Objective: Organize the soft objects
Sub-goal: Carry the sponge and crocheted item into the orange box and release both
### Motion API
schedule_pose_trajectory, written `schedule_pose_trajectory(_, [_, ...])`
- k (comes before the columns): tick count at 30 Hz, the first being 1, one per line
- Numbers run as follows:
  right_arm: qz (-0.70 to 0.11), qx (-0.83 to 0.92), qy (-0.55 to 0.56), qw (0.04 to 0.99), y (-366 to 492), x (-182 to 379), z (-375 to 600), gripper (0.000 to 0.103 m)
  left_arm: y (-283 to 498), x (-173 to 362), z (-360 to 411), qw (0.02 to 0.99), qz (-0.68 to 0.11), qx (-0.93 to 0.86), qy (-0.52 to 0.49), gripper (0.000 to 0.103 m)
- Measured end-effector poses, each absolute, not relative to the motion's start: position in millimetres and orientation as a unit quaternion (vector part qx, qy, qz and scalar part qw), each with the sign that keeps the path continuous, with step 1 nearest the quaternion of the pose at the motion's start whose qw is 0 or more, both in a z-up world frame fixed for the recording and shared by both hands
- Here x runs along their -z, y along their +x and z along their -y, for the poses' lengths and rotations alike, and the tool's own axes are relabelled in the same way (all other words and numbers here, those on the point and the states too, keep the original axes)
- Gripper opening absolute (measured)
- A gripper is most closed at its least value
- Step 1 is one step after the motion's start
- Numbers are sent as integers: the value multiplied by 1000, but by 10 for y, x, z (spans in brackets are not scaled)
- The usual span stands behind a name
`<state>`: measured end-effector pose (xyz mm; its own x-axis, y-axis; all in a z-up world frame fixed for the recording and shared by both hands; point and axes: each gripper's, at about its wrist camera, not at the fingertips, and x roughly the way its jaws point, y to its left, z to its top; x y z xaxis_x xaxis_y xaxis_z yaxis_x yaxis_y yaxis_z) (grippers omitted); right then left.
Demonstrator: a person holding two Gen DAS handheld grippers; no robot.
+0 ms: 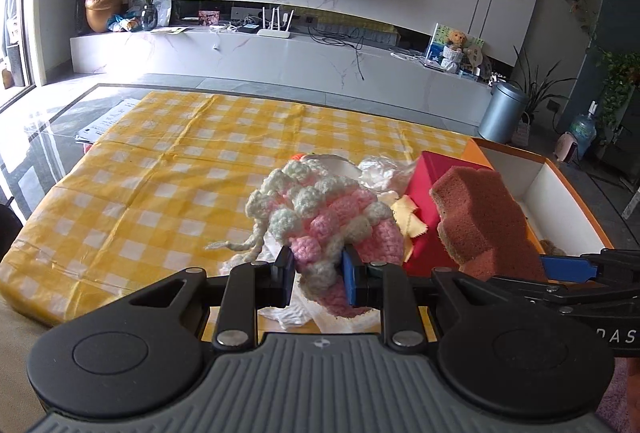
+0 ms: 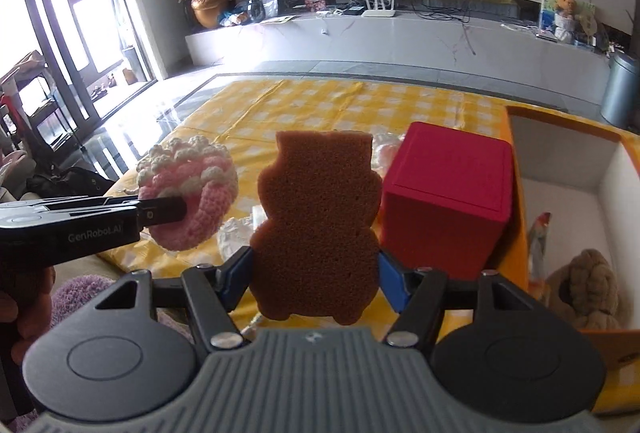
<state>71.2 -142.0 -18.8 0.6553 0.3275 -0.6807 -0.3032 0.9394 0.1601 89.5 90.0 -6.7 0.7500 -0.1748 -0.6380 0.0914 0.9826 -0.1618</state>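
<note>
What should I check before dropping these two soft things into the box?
1. Left claw grips the crochet piece: ok, pads press into the yarn.
2. Right claw grips the sponge: ok, held upright between both pads.
3. Box open with free floor: ok, white floor shows, a brown plush sits in the near corner.
4. Path to the box: not ok, the red cube stands between the sponge and the box wall.
5. Yarn tail hanging from the crochet piece: cannot tell whether it will snag.
6. Other soft items left on the cloth: not ok, white stuff remains behind.
</note>
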Motion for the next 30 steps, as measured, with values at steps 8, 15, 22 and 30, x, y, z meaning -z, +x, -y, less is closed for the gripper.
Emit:
schedule_pose_trajectory(8, [-356,-110,25,928,258,103,1926,66,709,-63,-371,932,-337,131,-37,27])
schedule_pose_trajectory(15, [-336,-54,36,940,50,66,2387,66,652,-116,183,923,-329,199,-8,27])
schedule_pose_trajectory(22, [-320,-17,35,946,22,-70,2825,66,820,-123,718,905,-338,258,26,27])
schedule_pose_trajectory(30, [-331,10,8,944,288,-152,3268,66,1158,-151,1282,879,-367,301,50,27])
